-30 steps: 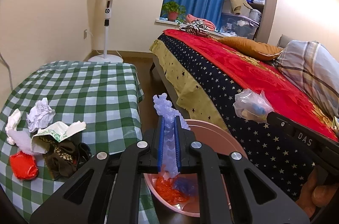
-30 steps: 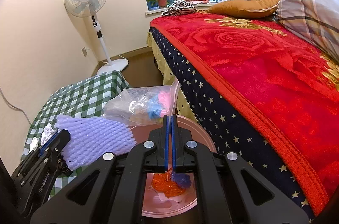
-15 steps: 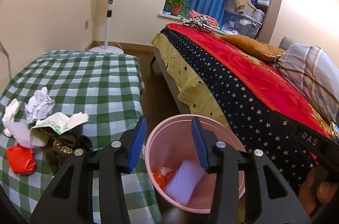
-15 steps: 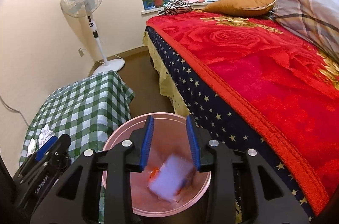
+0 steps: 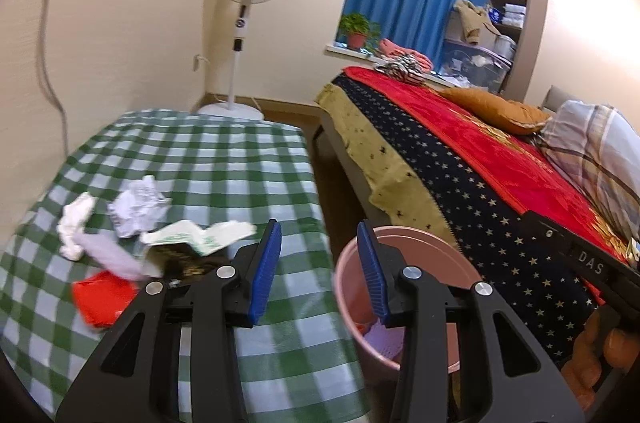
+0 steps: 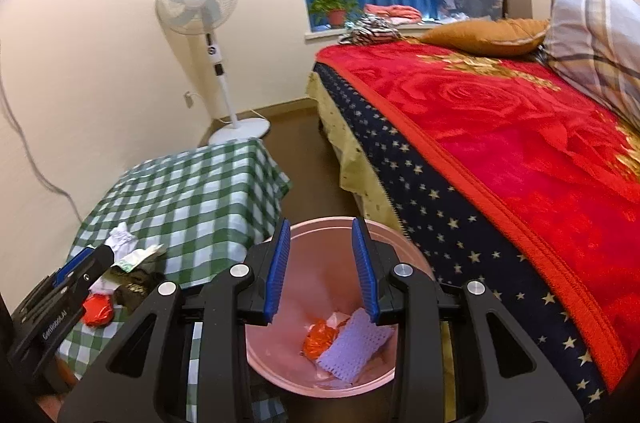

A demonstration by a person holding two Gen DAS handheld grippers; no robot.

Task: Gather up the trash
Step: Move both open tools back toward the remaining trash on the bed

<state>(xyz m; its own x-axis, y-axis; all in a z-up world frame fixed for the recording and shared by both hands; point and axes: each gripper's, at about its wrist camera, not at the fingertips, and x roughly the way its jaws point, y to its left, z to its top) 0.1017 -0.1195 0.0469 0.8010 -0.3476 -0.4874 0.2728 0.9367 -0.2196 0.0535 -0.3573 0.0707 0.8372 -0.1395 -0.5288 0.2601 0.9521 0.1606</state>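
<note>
A pink bin point(image 6: 320, 379) stands on the floor between the table and the bed; it also shows in the left wrist view point(image 5: 416, 251). Inside lie a purple foam net point(image 6: 356, 347) and orange plastic point(image 6: 318, 339). My right gripper point(image 6: 320, 271) is open and empty above the bin. My left gripper point(image 5: 318, 271) is open and empty over the table's right edge. On the green checked table point(image 5: 208, 159) lie crumpled white paper point(image 5: 138, 207), a white tissue point(image 5: 74, 223), a green-white wrapper point(image 5: 196, 237), a dark wrapper point(image 5: 180, 261) and red plastic point(image 5: 104, 297).
A bed with a red blanket point(image 6: 500, 127) runs along the right, close to the bin. A standing fan point(image 5: 250, 23) is in the far corner. A cable point(image 5: 52, 35) hangs on the left wall. Brown floor point(image 6: 304, 159) lies between table and bed.
Both grippers opened and dropped their trash, the purple foam net and a clear bag, into the bin. My left gripper has since swung left toward the table.
</note>
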